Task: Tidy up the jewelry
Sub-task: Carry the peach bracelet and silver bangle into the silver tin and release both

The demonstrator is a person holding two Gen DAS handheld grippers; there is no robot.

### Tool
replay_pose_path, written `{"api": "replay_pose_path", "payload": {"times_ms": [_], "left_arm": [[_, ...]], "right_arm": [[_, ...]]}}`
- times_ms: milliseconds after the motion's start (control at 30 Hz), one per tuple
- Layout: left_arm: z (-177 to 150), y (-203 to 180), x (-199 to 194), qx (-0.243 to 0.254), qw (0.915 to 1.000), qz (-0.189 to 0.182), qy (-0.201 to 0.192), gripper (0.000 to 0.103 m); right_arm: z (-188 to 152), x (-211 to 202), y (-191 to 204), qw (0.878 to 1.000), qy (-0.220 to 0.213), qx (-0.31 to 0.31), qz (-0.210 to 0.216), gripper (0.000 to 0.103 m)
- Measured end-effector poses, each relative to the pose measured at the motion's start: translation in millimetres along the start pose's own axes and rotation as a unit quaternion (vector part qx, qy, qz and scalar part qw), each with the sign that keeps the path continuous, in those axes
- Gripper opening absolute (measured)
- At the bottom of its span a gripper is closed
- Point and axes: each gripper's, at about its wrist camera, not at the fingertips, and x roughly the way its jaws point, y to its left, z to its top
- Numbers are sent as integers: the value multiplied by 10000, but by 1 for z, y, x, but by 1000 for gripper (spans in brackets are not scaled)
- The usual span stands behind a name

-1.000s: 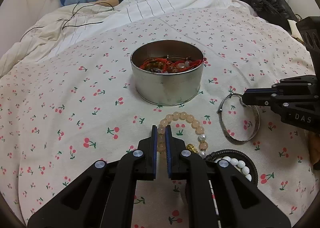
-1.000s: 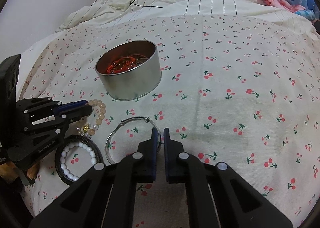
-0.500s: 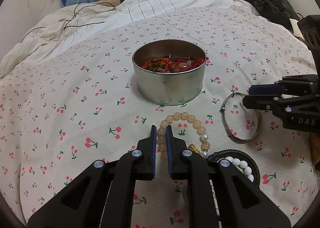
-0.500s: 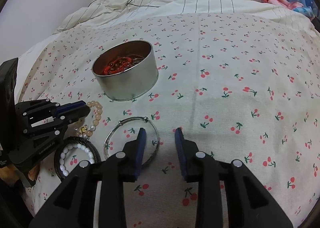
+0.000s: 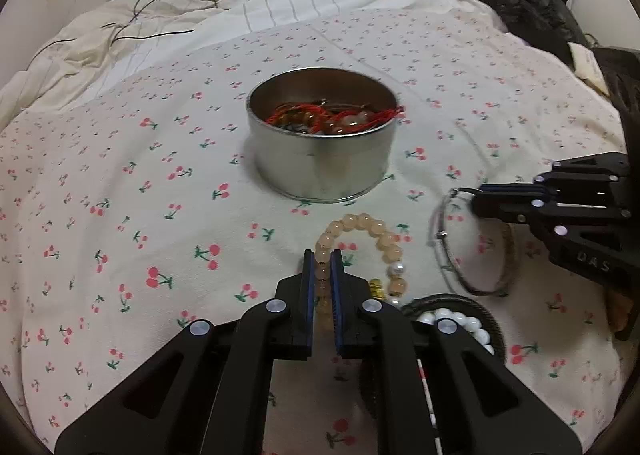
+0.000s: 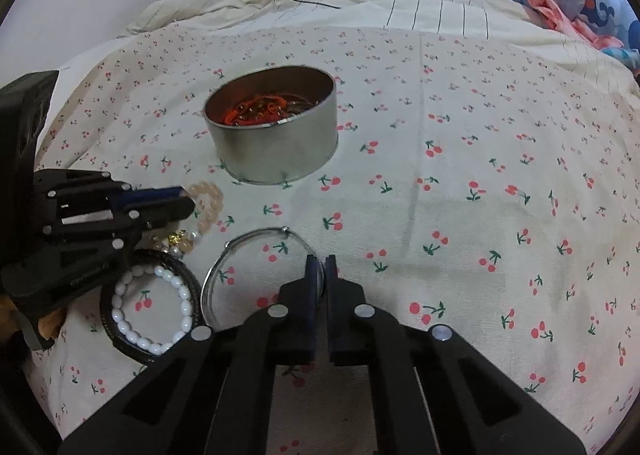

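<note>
Fingers of left gripper [image 5: 322, 261] pinching narrowly on peach bead bracelet [image 5: 362, 245], gripping a side bead, loop lying just in front of tin [image 5: 322, 159]. Right gripper [image 6: 320, 267] fingers closing nearly together on rim of silver bangle [image 6: 256, 263], also in front of tin, toward its right; contact looking firm but partly hidden by pads.

Handling, judged: bead bracelet probably elastic-strung, light, floppy, sagging into a hanging loop once lifted; gripping across a single bead seeming adequate. Bangle thin, stiff, smooth metal, likely pivoting or slipping in a rim pinch.

Orientation: both loops lying flat on cherry-print sheet [image 5: 120, 215]; bead loop's long axis running roughly toward tin; bangle near round.

White bead bracelet [image 6: 154, 309] inside dark ring [image 6: 120, 345], farther from tin, untouched. Tin already holding red cords.
</note>
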Motion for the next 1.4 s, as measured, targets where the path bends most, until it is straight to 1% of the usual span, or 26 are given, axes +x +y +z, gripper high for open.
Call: {"api": "replay_pose_path", "payload": {"times_ms": [67,200,333,567,767,900,967,1000,1100,1167,1233,1300,1333,1400], "left_arm": [[2,1,-5,-43,9999,-71,-61,7],[9,6,-24,-145,9992,-183,-311,7],[16,11,-41,-208,9983,-261,-483,7],[37,14,-58,-273,9966,-480,-619,7],[77,7,-70,-192,9937,-683,-871,7],[102,12,-60,-389,9905,-948,-921,7],[111,19,-43,-605,9880,-1135,-853,7],[113,21,-35,-675,9878,-1158,-796,7],[114,28,-4,-867,9883,-1144,-518,7],[110,33,13,-931,9906,-958,-284,8],[106,37,18,-967,9917,-824,-211,14],[101,42,14,-1056,9914,-731,-265,47],[98,46,9,-1108,9907,-714,-352,50],[95,53,2,-1101,9912,-601,-433,54]], "right_arm": [[2,-4,-3,9999,-79,83,78,5],[8,-16,-7,9992,-279,190,231,5],[13,-25,-8,9983,-430,255,294,5],[27,-40,-7,9973,-671,242,178,5],[47,-46,-10,9967,-798,142,-33,5],[58,-43,-16,9965,-812,108,-165,5],[62,-41,-19,9964,-812,118,-207,5],[65,-39,-21,9964,-806,121,-218,5],[71,-36,-22,9965,-786,93,-252,5],[77,-32,-21,9967,-769,36,-270,5],[82,-28,-17,9967,-755,-51,-296,5],[89,-22,-11,9966,-729,-170,-345,5],[93,-18,-7,9964,-721,-245,-367,5],[99,-12,-1,9962,-705,-332,-376,5]]}}
